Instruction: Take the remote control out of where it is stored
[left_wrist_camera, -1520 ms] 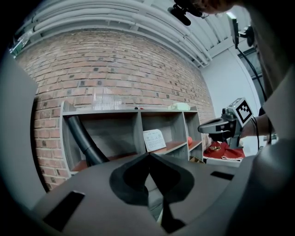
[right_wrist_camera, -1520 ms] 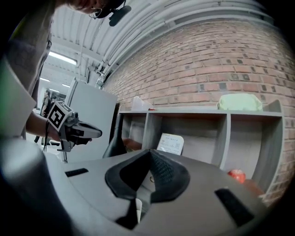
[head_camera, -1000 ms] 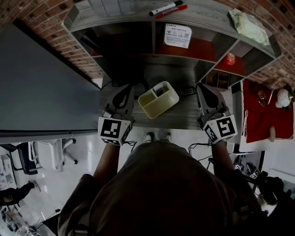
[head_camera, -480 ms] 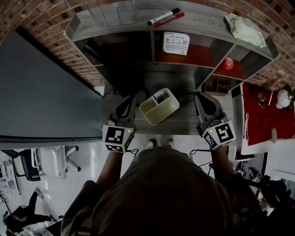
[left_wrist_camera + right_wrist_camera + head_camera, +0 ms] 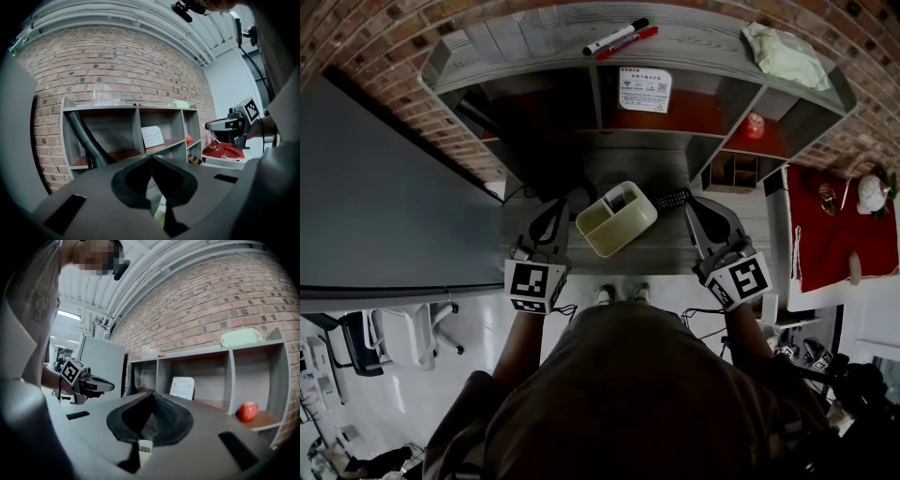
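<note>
A cream storage box with several compartments stands on the grey desk below the shelf unit. The black remote control shows at the box's far right corner; whether it rests in the box or on the desk I cannot tell. My left gripper hangs just left of the box, jaws shut and empty, tips meeting in its own view. Level with it, my right gripper is right of the box, its tip close to the remote, also shut and empty.
A grey shelf unit stands against the brick wall, with two markers and a green cloth on top. Inside are a printed card, a red ball-like thing and a black tube. A grey panel stands left, a red cloth right.
The head view has shifted a little. Both grippers stay at either side of the box, still shut.
</note>
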Demonstrator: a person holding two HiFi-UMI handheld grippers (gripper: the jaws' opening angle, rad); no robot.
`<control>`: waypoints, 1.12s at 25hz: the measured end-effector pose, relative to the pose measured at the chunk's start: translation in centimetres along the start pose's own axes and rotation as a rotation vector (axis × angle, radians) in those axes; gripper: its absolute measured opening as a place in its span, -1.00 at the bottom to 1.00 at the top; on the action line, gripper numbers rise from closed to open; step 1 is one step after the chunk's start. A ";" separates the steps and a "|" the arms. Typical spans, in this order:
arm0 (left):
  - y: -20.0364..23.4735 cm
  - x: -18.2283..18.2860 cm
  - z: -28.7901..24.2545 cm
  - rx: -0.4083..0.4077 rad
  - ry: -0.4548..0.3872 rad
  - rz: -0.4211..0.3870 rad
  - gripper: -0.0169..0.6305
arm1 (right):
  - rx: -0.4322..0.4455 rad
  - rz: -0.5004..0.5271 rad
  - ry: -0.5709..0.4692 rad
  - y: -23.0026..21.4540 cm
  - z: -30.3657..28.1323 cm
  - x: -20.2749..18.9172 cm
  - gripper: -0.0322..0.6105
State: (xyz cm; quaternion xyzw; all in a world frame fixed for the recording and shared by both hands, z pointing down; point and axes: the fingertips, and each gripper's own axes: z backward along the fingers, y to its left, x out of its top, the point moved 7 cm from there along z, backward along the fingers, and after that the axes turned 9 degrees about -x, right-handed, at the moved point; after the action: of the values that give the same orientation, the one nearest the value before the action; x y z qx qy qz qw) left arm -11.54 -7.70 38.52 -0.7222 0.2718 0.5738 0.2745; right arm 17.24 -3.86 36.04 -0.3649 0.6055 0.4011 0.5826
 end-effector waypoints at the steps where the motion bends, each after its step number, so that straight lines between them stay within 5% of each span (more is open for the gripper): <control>1: -0.1 0.0 0.0 0.001 0.001 -0.004 -0.91 | 0.001 -0.005 0.000 0.0 0.0 -0.1 -0.86; 11: -0.3 0.0 0.7 0.021 0.008 -0.025 -0.91 | 0.096 0.086 0.046 0.1 -1.1 -1.0 -0.86; 16: -0.5 -1.0 1.6 0.033 0.029 0.001 -0.91 | 0.166 -0.017 0.031 0.1 -2.3 -0.5 -0.86; 28: 0.1 -1.7 1.5 0.067 0.024 0.044 -0.91 | 0.281 0.131 0.184 -0.3 -8.6 -1.4 -0.85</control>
State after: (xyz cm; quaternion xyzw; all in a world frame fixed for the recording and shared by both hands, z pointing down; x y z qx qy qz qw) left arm -12.99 -6.56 39.88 -0.7133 0.3099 0.5615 0.2827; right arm 14.06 -11.82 37.41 -0.2749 0.7289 0.3147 0.5424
